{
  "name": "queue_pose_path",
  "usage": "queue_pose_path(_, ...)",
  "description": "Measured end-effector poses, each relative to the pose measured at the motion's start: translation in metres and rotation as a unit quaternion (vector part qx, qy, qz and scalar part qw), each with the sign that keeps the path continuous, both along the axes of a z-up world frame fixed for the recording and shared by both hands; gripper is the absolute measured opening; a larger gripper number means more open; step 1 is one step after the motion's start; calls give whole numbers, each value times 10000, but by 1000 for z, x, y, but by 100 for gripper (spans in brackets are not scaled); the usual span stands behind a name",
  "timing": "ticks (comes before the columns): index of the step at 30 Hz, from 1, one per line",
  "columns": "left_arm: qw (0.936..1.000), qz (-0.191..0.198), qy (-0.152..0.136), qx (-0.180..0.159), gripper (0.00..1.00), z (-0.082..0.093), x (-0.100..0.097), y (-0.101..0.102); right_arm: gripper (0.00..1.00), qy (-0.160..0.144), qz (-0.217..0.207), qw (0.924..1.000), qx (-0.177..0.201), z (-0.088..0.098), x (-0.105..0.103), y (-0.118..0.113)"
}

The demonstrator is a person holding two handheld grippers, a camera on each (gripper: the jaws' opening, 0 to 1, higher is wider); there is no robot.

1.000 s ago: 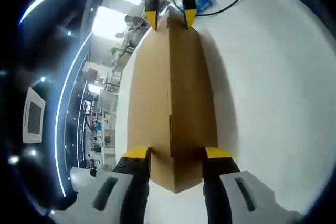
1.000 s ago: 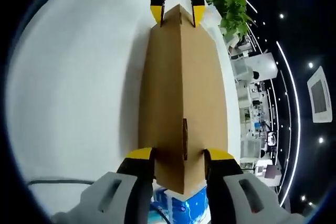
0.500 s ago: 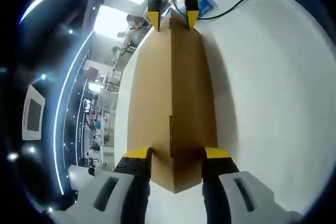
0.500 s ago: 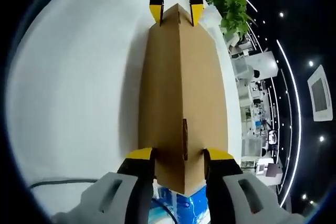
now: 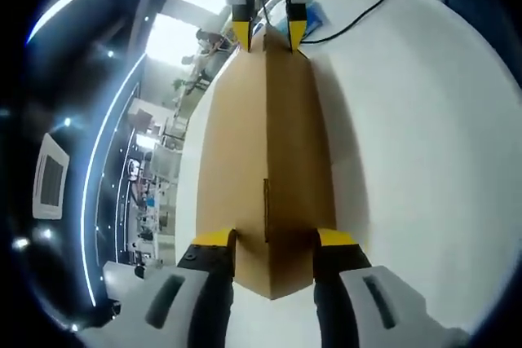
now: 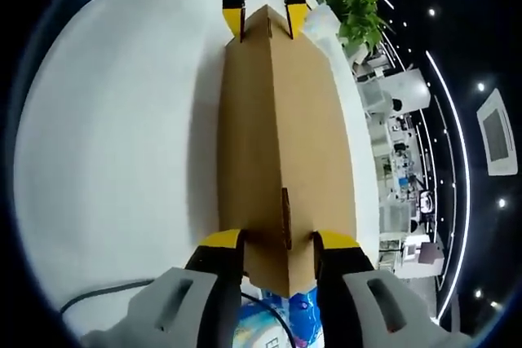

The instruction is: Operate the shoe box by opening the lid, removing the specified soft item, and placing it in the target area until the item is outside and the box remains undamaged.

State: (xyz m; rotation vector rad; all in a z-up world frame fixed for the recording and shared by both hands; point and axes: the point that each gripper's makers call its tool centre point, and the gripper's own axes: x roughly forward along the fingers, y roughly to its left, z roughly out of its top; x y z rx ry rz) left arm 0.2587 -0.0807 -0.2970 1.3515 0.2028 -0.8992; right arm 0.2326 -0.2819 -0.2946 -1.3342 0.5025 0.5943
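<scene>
Left gripper view looks along the shoe box (image 5: 265, 160), a plain brown cardboard carton lying on the white counter (image 5: 424, 136), with the left gripper (image 5: 275, 246) at its near end: the two yellow-tipped jaws stand on either side of the box's corner edge, pressed against the cardboard and pinching it. At the far end of the box in that view the right gripper (image 5: 265, 26) has its jaws on either side of the opposite corner in the same way. Right gripper view gives the mirror picture, with the right gripper (image 6: 277, 246) clamping the near corner of the shoe box (image 6: 281, 128) and the left gripper (image 6: 254, 18) at the far one, the white counter (image 6: 114, 136) beneath; a dark cable (image 6: 90, 299) crosses the counter near the bottom, a blue packet (image 6: 281, 328) lies just past the box's near end, and a green plant (image 6: 355, 6) stands beyond the far end. By my reading the task is at its very start: the box is gripped at both ends but its lid looks closed, no soft item is visible, and opening, removal and placing are all left to do.
</scene>
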Motion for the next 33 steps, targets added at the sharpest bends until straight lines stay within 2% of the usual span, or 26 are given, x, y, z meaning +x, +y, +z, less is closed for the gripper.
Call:
queue_pose_path(13, 9996, -254, -7, -98, 37, 0, -22, -8, 32, -15, -287, 9995, -133, -1, -30, -7)
queue_pose_path(24, 9996, -244, 35, -125, 37, 1, -33, -13, 32, -20, -309, 9994, -144, -1, -39, -13)
queue_pose_path(33, 9998, -144, 65, 101, 37, 0, -33, -14, 33, 4, -148, 9998, -103, -1, -39, -14)
